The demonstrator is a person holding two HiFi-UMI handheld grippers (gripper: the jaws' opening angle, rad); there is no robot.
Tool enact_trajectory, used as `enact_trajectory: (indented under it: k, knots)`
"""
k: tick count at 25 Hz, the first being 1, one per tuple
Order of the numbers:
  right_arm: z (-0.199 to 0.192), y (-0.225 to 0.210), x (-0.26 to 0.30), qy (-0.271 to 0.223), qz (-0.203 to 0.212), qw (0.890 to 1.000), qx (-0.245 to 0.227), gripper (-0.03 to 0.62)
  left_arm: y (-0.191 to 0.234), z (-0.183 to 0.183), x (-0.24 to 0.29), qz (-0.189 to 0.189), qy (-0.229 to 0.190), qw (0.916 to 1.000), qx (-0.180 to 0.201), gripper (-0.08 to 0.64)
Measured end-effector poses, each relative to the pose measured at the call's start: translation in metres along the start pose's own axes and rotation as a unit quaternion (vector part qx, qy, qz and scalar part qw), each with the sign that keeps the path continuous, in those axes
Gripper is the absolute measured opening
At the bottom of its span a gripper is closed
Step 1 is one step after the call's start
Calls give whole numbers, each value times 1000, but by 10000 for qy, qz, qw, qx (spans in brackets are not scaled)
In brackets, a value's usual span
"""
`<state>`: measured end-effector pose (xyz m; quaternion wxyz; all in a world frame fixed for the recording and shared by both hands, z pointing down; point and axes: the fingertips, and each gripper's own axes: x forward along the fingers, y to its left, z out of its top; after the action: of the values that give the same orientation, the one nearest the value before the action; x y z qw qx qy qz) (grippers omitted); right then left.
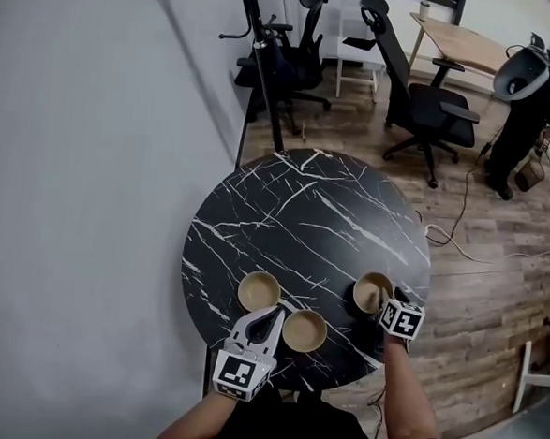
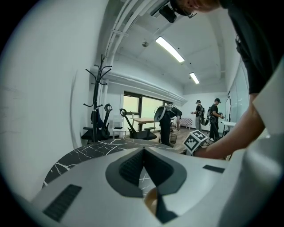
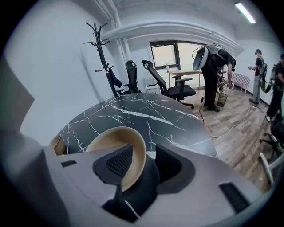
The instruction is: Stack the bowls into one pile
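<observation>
Pickup stage, judging by the layout: no pile yet, three bowls sitting singly on the round black-marbled desk, all in its near half. Left bowl toward the near-left edge, near bowl close to the near edge and just beside it, right bowl toward the near-right edge, apart from the other two.

Right tool set astride the right bowl's rim, one jaw inside against the tan lining, the other outside by the dark wall. Opening narrow and seemingly pinched on that wall; bowl perhaps tipped a little, hard to tell. Left tool drawn nearly closed, tips all but meeting, with a sliver of the near bowl's tan rim low in the gap. Looks like a hold on that rim, though not certain.

Next, probably: raise the right bowl clear of the desk, carry it leftward over a neighbour, level it, centre it rim over rim, lower until nested, then release. Calls for a firm pinch, since held by one side only and likely to droop or swing.

Bowls alike in look: shallow, round, pale tan inside, dark outside, thin-walled, empty, seemingly the same size, so well suited to nesting
</observation>
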<state>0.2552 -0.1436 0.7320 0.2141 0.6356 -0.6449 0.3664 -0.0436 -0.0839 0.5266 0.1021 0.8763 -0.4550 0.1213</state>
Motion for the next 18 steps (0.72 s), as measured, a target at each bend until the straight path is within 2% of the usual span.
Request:
enact_trajectory:
  k: [6,18]
  knots:
    - [-1,0,2,44,-86,9999,-89,46,7,-5,-4,39,39,10000,10,12]
    - [16,13,-12,-287,137,9993,-191,25,4,-17,-9,-7,149,9999,-19,12]
